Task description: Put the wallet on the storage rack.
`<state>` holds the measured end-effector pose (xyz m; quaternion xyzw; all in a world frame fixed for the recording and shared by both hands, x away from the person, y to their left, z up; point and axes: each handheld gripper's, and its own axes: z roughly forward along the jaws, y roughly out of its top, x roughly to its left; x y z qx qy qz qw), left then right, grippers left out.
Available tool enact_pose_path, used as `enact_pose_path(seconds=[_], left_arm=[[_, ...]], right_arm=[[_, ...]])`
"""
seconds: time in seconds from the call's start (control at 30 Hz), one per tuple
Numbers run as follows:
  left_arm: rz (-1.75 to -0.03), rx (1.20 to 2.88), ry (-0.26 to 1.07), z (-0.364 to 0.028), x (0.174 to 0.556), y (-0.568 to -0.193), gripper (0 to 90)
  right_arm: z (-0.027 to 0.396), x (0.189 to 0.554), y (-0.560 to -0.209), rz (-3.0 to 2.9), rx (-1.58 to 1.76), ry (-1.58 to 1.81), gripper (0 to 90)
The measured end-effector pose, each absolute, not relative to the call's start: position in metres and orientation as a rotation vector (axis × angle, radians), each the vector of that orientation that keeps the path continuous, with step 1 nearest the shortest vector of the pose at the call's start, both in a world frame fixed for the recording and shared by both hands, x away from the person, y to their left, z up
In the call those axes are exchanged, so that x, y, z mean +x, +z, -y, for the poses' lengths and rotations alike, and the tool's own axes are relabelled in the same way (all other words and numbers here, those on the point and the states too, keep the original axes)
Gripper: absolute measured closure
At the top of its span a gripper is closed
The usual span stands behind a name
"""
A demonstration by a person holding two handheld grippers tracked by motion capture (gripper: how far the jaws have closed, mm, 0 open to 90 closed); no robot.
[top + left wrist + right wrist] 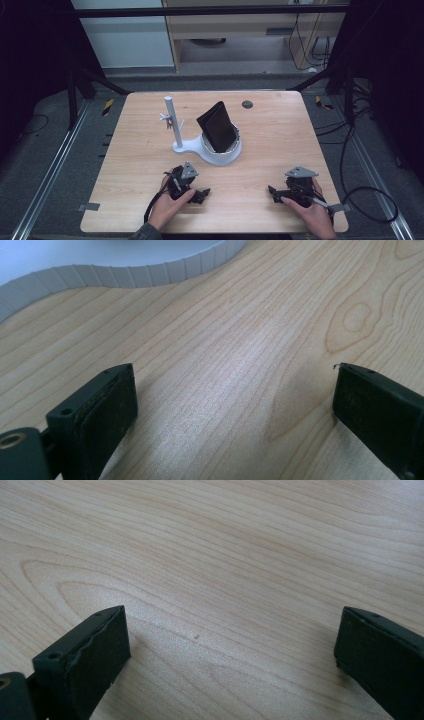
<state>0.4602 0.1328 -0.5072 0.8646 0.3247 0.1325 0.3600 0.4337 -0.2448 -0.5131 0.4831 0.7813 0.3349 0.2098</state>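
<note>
Both your jaws stand wide with nothing between them, left gripper (pixel 202 192) and right gripper (pixel 274 192) resting on the near wood-grain table (pixel 270 140). Beyond them at centre, the flat black wallet (pixel 217 127) leans upright in the round white holder (pixel 221 152), well apart from both.

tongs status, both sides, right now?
Left tongs: open, nothing between the jaws, bare table under them.
Right tongs: open, holding nothing, over bare table.

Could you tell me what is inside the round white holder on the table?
A black wallet stands tilted in the round white holder, with its upper part leaning left above the rim. Its lower end and the holder's floor are hidden by the wall.
</note>
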Motion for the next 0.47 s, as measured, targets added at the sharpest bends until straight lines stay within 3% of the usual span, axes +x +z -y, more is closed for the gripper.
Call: enact_pose_path(seconds=[0.47], left_arm=[[-0.893,2.213,0.394,-0.150,0.469,-0.509,1.3]], right_arm=[[0.244,0.434,-0.513,-2.176,1.342,0.929,0.5]])
